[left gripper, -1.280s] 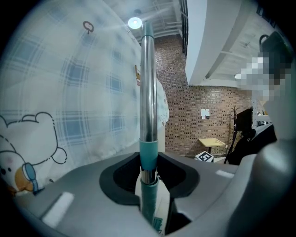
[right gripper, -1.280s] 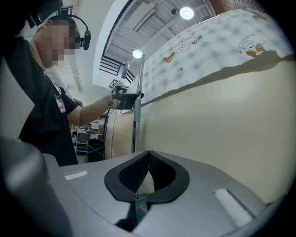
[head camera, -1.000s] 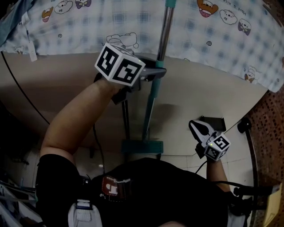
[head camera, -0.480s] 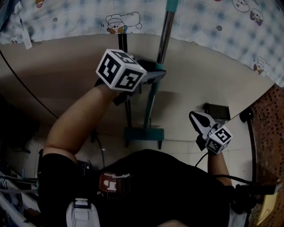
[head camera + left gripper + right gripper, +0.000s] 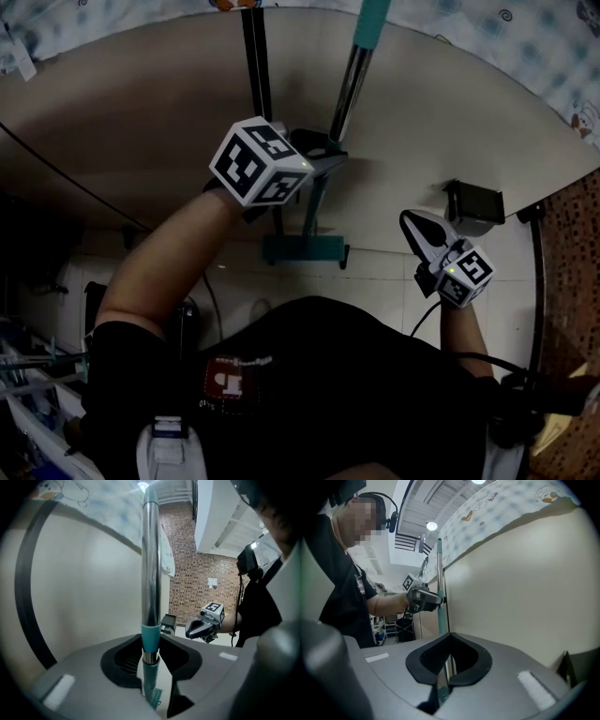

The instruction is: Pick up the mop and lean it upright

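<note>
My left tongs (image 5: 149, 663) clamped the mop (image 5: 150, 564) at its teal collar; I judged the steel pole stiff, light and slippery. Right tongs (image 5: 410, 225) were together, empty.

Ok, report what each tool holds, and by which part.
The left tool grips the mop by its handle, at the teal collar. The right tool has its jaws together and holds nothing.
</note>
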`<control>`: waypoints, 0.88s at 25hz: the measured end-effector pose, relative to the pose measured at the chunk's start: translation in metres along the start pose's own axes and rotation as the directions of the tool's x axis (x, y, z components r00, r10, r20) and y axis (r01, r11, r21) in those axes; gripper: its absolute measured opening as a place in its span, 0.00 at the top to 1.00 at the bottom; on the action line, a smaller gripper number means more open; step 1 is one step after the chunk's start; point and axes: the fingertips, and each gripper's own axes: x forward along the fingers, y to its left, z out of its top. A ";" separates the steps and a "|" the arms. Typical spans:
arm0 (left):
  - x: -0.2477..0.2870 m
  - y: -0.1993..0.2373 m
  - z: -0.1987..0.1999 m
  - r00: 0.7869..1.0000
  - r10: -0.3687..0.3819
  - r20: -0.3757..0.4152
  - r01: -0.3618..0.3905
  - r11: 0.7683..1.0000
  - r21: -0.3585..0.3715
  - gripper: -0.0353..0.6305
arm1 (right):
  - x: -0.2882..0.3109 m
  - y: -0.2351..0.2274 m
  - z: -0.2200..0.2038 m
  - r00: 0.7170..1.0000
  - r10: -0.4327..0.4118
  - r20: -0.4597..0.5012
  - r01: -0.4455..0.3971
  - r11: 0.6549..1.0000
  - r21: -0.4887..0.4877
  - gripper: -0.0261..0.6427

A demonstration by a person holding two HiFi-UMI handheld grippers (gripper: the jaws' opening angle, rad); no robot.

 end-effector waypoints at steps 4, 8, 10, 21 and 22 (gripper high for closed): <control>0.023 0.003 -0.047 0.998 0.011 -0.055 -0.012 1.000 -0.005 0.77 | 0.010 -0.005 -0.020 1.000 0.016 -0.007 -0.016 0.999 0.046 0.94; 0.052 0.004 -0.094 0.993 0.028 -0.117 -0.026 0.999 0.023 0.77 | 0.021 -0.014 -0.043 0.999 0.022 -0.036 -0.020 0.998 0.058 0.94; 0.065 0.000 -0.125 0.987 0.019 -0.159 -0.016 1.000 0.026 0.77 | 0.025 -0.016 -0.058 0.998 0.021 -0.058 -0.016 0.996 0.089 0.94; 0.133 -0.014 -0.275 0.958 -0.014 -0.286 0.021 1.000 0.022 0.77 | 0.038 -0.028 -0.133 0.988 0.019 -0.156 0.011 0.982 0.189 0.94; 0.140 -0.016 -0.288 0.955 -0.020 -0.296 0.025 1.000 0.013 0.78 | 0.038 -0.030 -0.139 0.986 0.017 -0.164 0.016 0.980 0.198 0.94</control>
